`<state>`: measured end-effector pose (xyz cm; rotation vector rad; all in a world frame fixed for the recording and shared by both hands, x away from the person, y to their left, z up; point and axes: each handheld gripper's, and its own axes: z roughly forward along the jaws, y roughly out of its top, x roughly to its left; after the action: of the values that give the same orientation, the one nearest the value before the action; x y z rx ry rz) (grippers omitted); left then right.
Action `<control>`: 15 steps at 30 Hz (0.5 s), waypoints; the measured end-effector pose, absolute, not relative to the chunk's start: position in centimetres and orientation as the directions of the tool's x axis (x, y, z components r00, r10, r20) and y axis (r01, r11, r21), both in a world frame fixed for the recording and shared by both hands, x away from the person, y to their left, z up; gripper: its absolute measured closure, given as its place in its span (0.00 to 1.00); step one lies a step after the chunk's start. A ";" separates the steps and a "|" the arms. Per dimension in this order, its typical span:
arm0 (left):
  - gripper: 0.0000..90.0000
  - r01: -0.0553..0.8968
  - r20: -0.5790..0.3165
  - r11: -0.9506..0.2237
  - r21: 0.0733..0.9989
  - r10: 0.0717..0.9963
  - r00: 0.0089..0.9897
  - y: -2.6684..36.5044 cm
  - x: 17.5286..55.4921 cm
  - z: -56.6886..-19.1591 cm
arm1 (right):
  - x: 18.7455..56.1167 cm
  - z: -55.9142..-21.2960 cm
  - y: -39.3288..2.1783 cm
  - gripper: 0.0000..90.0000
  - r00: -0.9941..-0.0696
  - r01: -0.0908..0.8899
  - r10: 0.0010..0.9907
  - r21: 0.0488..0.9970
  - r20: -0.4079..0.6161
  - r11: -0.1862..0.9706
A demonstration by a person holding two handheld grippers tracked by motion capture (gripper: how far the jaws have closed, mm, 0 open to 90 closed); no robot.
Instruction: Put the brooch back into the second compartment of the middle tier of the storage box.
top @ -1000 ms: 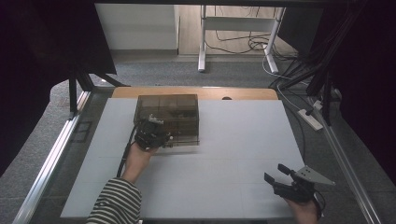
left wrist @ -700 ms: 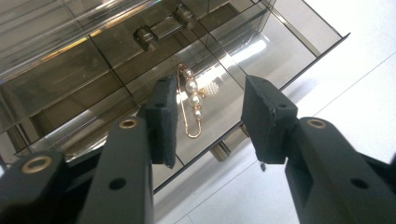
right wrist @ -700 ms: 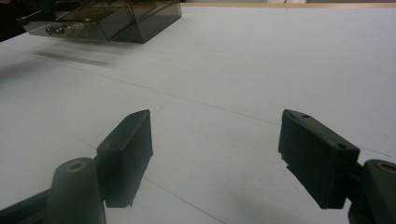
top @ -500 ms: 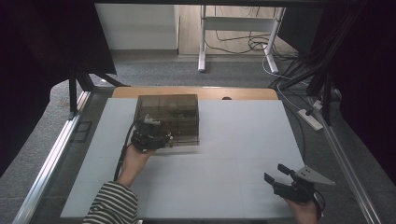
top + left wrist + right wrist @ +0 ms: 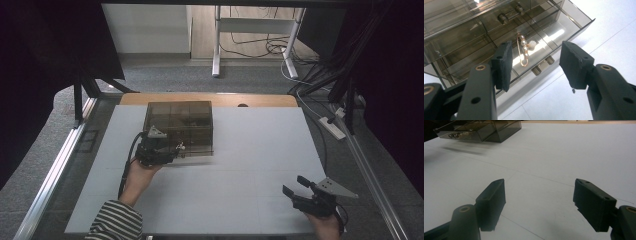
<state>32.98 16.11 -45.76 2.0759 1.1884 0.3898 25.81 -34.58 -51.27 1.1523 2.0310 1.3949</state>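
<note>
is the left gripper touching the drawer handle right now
Apart. In the left gripper view the left gripper stands open, with the drawer handle lying clear between its pads and free of both.

I see the smoky drawer box (image 5: 179, 125) standing on the white table (image 5: 250, 165) near its far edge, left of centre. My left gripper (image 5: 159, 150) sits at the box's near-left corner, its jaws just opened. My right gripper (image 5: 300, 192) rests open near the table's near-right corner, well apart from the box.
</note>
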 end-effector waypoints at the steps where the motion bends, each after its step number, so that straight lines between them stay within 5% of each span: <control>1: 0.49 0.628 -0.081 -0.330 0.705 0.842 0.533 16.2 32.8 -45.7 | 25.8 -51.3 -34.6 0.29 -0.569 0.395 0.815 0.906 0.110 0.153; 15: 0.46 0.608 -0.089 -0.304 0.733 0.844 0.529 17.0 31.1 -45.9 | 25.8 -51.3 -34.6 0.29 -0.569 0.398 0.815 0.905 0.114 0.151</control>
<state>31.06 17.00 -45.95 2.0301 1.1758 0.4075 25.84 -34.58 -51.30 1.1566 2.0319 1.3967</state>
